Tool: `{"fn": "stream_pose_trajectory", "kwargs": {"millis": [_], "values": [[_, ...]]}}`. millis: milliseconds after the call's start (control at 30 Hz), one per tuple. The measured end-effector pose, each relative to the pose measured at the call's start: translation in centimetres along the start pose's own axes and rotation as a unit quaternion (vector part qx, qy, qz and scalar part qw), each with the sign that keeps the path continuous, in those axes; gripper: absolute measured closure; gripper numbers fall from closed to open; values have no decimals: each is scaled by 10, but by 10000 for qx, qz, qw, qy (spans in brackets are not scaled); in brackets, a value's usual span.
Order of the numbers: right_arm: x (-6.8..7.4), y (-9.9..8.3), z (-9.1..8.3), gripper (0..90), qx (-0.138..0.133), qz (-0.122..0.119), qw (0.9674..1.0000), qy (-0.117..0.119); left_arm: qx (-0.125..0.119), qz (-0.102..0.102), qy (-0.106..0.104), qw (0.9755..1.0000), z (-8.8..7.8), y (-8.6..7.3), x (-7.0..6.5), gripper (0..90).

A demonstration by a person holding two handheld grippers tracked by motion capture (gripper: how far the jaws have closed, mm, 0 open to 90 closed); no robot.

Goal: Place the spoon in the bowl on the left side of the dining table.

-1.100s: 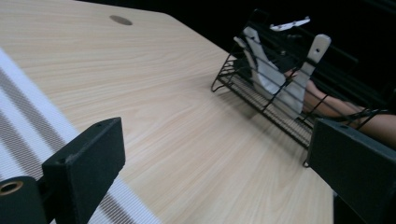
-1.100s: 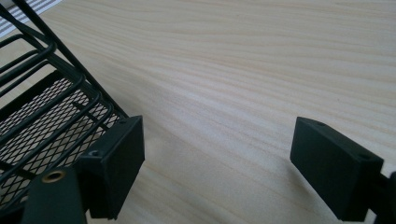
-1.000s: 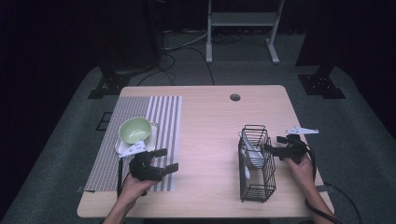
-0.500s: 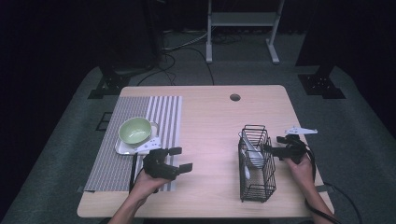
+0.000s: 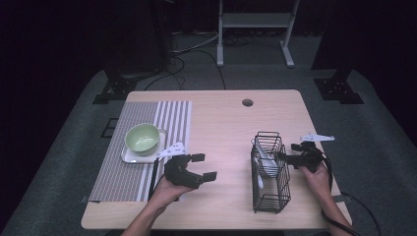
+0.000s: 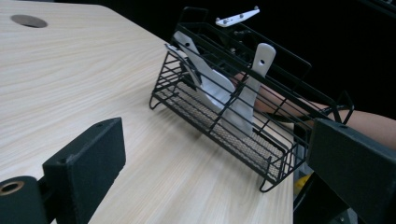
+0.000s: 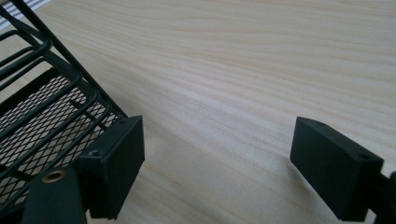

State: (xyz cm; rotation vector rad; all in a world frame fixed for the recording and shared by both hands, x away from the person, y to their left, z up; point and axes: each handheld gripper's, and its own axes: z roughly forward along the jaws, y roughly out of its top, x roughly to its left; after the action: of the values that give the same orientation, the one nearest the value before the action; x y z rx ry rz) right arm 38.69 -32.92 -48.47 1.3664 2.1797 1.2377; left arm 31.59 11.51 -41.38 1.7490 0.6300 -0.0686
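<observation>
— While the left claw [image 5: 200,166] hangs low over the bare wood near the front of the bench [image 5: 221,123], how do its jaws stand?

— Spread wide, nothing between them. It sits just off the right edge of the striped mat [image 5: 142,142] and points toward the wire basket [image 5: 268,172]. In the left gripper view the basket [image 6: 233,98] lies ahead of those jaws, apart from them.

— And the right claw [image 5: 290,153]?

— Also spread, empty. It is at the right side of the basket, just beside the wire wall; in the right gripper view one jaw is right against the basket's mesh floor edge [image 7: 42,116], though I cannot tell if it touches. The other jaw is over plain wood.

— What sits in the basket?

— White utensils [image 6: 219,88], leaning against the wires, handles up; one has a hole in its handle end.

— Farther back?

— On the mat, a pale green bowl [image 5: 142,137] stands on a white square plate [image 5: 129,156]. Beyond that, a round hole [image 5: 247,103] in the bench near its far edge.
</observation>
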Motion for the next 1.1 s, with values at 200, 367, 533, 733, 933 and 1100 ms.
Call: {"fn": "stream_pose_trajectory", "kwargs": {"millis": [200, 367, 533, 733, 933, 1100], "values": [[0, 0, 0, 167, -7, -3, 10000, 2, 62, 23, -81, 9999, 12, 4, -3, 36], [0, 0, 0, 167, -6, -6, 10000, 3, 112, 43, -119, 9999, 19, 7, -5, 36], [0, 0, 0, 167, -12, -13, 10000, 10, 143, 51, -166, 9997, 28, 10, -7, 36], [0, 0, 0, 167, -13, -21, 10000, 15, 191, 46, -208, 9996, 37, 11, -9, 36], [0, 0, 0, 167, -8, -29, 10000, 15, 211, 51, -249, 9995, 43, 14, -12, 36], [0, 0, 0, 167, -8, -36, 10000, 19, 237, 81, -279, 9993, 50, 17, -14, 38]]}}
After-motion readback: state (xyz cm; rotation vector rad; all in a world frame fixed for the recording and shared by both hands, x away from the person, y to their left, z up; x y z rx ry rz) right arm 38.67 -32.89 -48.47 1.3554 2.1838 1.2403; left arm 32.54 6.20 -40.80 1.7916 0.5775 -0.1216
